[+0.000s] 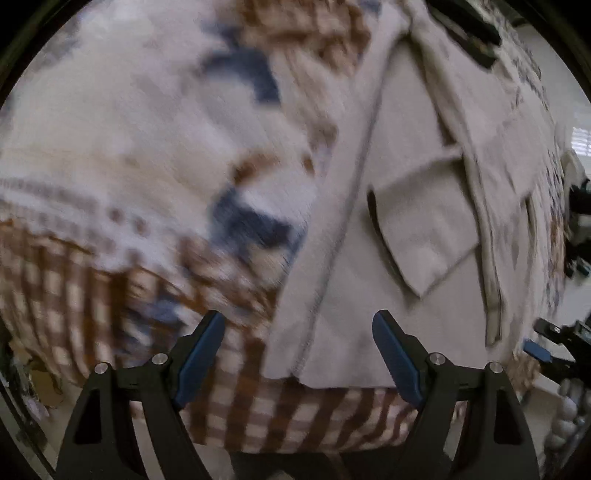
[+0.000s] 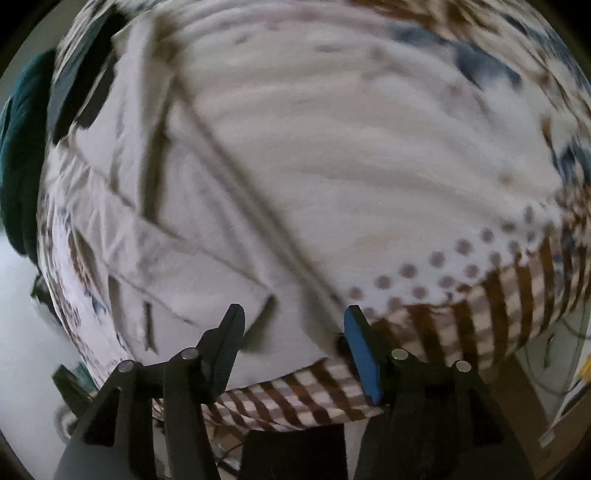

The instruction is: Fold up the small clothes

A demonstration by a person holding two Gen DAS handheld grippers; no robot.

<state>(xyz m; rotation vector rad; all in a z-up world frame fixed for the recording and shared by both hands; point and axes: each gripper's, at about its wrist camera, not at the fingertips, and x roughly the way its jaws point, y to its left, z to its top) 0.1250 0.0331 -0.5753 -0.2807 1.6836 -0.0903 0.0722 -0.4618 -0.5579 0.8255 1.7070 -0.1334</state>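
A pale beige garment [image 1: 417,206] with a flap pocket and long seams lies spread flat on a patterned bedspread [image 1: 110,147]; it also shows in the right wrist view [image 2: 192,229]. My left gripper [image 1: 299,325] is open and empty, hovering over the garment's near corner at the bed's front edge. My right gripper [image 2: 293,317] is open and empty, its fingers either side of the garment's near hem. The right gripper [image 1: 546,347] also shows at the right edge of the left wrist view. Both views are motion-blurred.
The bedspread has brown check, dots and blue patches [image 2: 443,332]. A dark garment [image 1: 465,29] lies at the far end of the bed. A teal cloth [image 2: 22,147] hangs at the left. Pale floor [image 2: 22,332] lies beside the bed.
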